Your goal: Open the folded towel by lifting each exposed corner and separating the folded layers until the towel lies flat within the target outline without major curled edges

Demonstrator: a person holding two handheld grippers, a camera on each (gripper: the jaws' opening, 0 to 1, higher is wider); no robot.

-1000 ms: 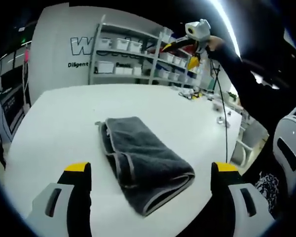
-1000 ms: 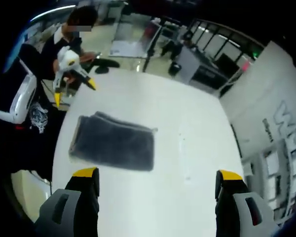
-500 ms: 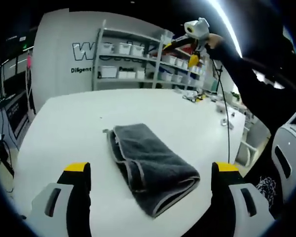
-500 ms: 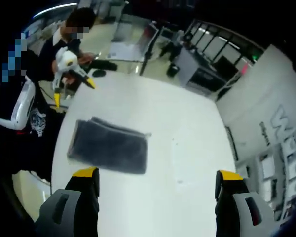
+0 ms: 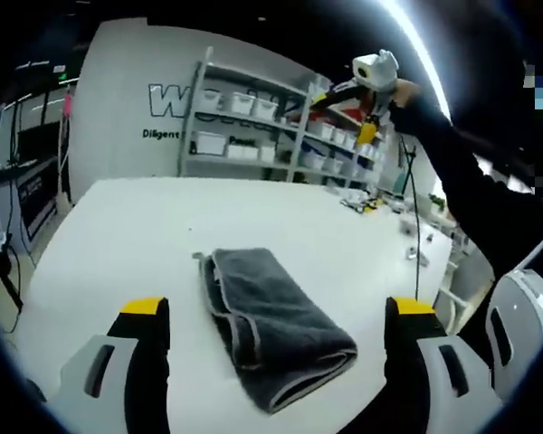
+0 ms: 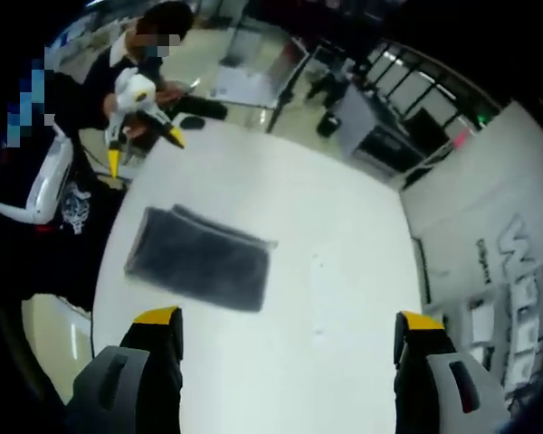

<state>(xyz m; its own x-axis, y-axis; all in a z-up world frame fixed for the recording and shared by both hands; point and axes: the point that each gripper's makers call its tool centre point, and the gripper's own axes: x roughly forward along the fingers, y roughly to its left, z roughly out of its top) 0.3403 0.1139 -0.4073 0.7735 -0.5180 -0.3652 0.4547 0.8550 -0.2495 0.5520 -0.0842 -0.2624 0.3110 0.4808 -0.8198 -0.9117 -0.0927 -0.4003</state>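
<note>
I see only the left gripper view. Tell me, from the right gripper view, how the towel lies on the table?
Observer: In the right gripper view the folded towel lies near the table edge closest to the person, with bare white tabletop beyond it.
Operator: Where is my left gripper there?
Observer: The left gripper is held in the air above the table's corner, past the towel and not touching it.
Operator: Is the right gripper open?
Observer: Yes. The right gripper has its jaws wide apart with nothing between them, well above the table.
</note>
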